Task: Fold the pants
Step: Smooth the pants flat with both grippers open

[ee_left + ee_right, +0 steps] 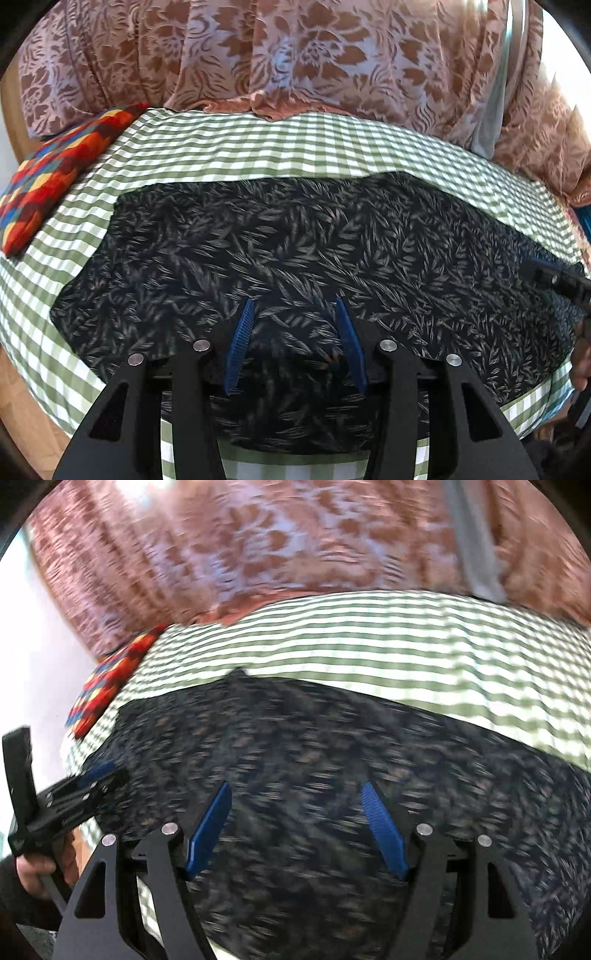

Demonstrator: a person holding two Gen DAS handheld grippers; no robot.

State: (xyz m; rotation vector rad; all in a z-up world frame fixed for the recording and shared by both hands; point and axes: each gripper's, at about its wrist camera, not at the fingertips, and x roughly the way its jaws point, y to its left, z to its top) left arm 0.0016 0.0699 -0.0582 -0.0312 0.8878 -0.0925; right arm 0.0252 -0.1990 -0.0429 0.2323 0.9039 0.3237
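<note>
The pants [295, 243] are dark with a grey leaf print and lie spread flat on the green-and-white checked cloth [258, 147]. My left gripper [294, 302] is open just above the pants' near part, its blue fingers [240, 343] apart with nothing between them. My right gripper [295, 786] is open over the pants [332, 746] too; this view is blurred. The right gripper also shows at the right edge of the left wrist view [554, 280], and the left gripper at the left edge of the right wrist view [66, 805].
A multicoloured patterned cushion [55, 177] lies at the cloth's far left, also in the right wrist view [110, 679]. A pink floral curtain [295, 55] hangs behind the table. Bare checked cloth [406, 646] runs beyond the pants.
</note>
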